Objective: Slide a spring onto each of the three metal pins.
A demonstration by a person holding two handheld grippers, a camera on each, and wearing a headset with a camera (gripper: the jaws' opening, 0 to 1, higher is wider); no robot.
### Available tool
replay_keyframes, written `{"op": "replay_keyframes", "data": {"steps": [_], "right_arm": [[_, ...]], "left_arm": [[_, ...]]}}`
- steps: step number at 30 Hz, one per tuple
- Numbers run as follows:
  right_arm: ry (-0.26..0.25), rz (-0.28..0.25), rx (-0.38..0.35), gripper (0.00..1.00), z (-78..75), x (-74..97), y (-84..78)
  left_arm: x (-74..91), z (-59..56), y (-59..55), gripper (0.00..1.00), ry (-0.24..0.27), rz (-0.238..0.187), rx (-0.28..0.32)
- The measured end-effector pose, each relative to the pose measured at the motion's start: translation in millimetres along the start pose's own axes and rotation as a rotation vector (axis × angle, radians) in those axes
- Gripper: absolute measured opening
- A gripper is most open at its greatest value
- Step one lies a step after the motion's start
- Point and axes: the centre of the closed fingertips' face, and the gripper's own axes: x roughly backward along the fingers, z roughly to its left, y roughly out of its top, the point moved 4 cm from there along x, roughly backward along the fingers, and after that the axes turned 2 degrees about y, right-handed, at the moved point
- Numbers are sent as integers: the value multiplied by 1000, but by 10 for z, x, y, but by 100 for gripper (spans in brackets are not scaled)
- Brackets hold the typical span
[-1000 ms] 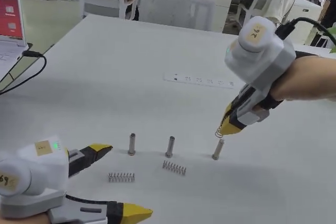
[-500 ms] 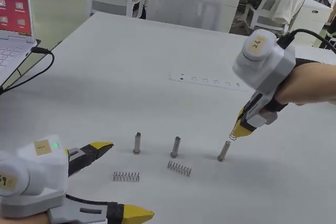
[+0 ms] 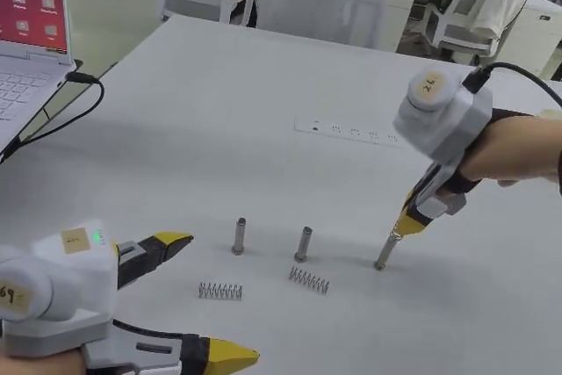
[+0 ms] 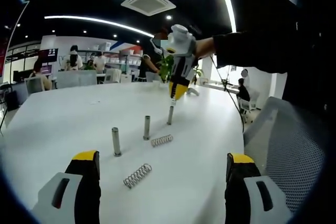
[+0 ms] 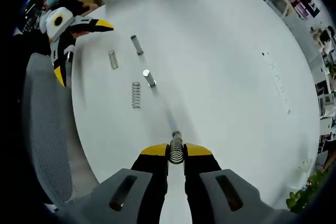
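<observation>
Three upright metal pins stand in a row on the white table: left pin (image 3: 239,236), middle pin (image 3: 304,244), right pin (image 3: 385,251). My right gripper (image 3: 409,225) is shut on a spring (image 5: 176,150), held end-on right at the top of the right pin (image 5: 175,132). Two loose springs lie in front of the pins, one (image 3: 219,291) near the left pin, another (image 3: 309,280) near the middle pin. My left gripper (image 3: 202,300) rests open at the near left, its jaws wide apart with nothing between them; the loose spring (image 4: 137,175) lies ahead of it.
A white power strip (image 3: 351,133) lies further back on the table. A laptop (image 3: 26,50) with a black cable (image 3: 61,116) sits at the far left. Chairs and desks stand beyond the table's far edge.
My right gripper has come down with its spring to the top of the right pin. The head camera shifted, moving the scene right and down. My left gripper has stayed put.
</observation>
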Motion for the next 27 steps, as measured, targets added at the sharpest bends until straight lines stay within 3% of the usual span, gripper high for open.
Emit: {"op": "replay_keyframes", "data": {"steps": [15,27], "right_arm": [[9,15,-12,9,-62,-127,-9],[13,35,-27,9,-63,-392,-52]], "left_arm": [[11,-12,9,96,-3,4,-3],[10,-28,5,95,-9,8,-3]]}}
